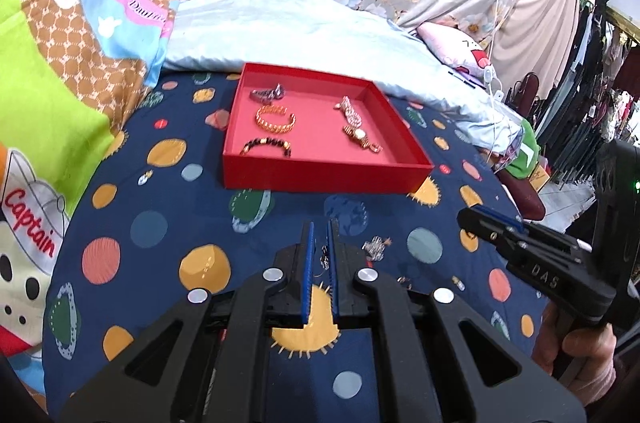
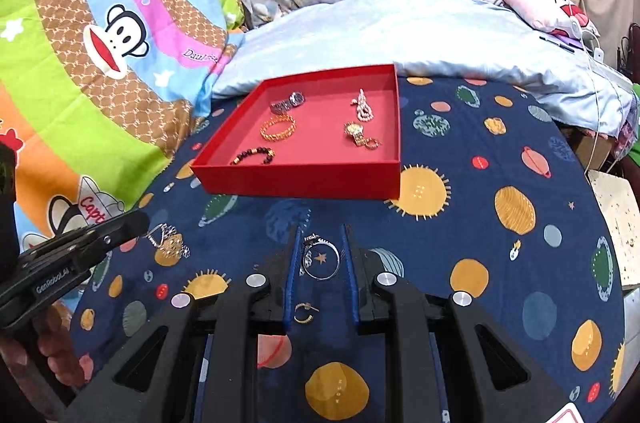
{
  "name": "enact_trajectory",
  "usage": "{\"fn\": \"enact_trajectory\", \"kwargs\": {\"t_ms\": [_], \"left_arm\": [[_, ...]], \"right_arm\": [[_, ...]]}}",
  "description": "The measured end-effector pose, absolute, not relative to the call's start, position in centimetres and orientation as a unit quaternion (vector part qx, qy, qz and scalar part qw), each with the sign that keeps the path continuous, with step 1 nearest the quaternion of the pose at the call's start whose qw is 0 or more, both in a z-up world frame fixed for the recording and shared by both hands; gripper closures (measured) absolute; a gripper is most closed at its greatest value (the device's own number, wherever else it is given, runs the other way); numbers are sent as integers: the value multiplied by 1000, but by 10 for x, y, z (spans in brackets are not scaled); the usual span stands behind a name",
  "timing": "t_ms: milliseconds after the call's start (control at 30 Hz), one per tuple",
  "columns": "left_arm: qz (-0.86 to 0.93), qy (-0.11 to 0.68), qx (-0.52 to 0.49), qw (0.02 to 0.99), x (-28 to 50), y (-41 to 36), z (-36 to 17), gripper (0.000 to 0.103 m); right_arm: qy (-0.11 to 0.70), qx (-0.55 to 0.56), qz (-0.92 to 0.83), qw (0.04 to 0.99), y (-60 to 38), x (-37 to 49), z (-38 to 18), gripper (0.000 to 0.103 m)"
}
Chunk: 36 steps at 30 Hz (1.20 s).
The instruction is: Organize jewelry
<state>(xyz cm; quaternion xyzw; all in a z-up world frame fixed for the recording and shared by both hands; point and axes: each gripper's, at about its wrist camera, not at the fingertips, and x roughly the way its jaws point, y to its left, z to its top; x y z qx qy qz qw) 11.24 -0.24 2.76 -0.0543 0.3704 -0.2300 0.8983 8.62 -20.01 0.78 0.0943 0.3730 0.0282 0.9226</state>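
Note:
A red tray [image 1: 320,175] [image 2: 296,183] on the navy planet-print cloth holds a silver watch [image 1: 267,92], a gold cuff [image 1: 275,118], a dark bead bracelet [image 1: 266,145], a pearl piece [image 1: 351,111] and a gold watch [image 1: 361,137]. My left gripper [image 1: 320,235] is narrowly open around a small dangling silver piece [image 1: 325,259]. A sparkly brooch [image 1: 374,246] lies to its right. My right gripper [image 2: 322,239] is open with a silver ring [image 2: 320,257] between its fingers on the cloth. A small gold hoop earring [image 2: 304,313] lies nearer the camera.
A pale blue pillow [image 1: 304,27] lies behind the tray. A cartoon blanket [image 1: 72,23] rises on the left. A silver jewelry cluster [image 2: 168,239] lies by the left gripper's tip. Clothes hang at the right [image 1: 592,83]. A speckled box [image 2: 618,223] sits at the cloth's right edge.

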Motion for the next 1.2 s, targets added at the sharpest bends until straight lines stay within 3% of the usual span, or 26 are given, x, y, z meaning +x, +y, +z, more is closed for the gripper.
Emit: {"fn": "enact_trajectory", "kwargs": {"t_ms": [500, 1100, 1133, 1200], "left_arm": [[-260, 319, -55, 910, 191, -52, 67, 97], [-243, 375, -68, 892, 287, -88, 12, 96], [-233, 373, -69, 896, 288, -87, 10, 92], [-221, 374, -68, 898, 290, -84, 9, 64]], "right_arm": [[361, 104, 47, 925, -215, 173, 16, 85], [409, 91, 41, 907, -219, 245, -35, 84], [406, 90, 37, 909, -220, 247, -35, 84], [401, 91, 32, 911, -221, 247, -33, 82]]}}
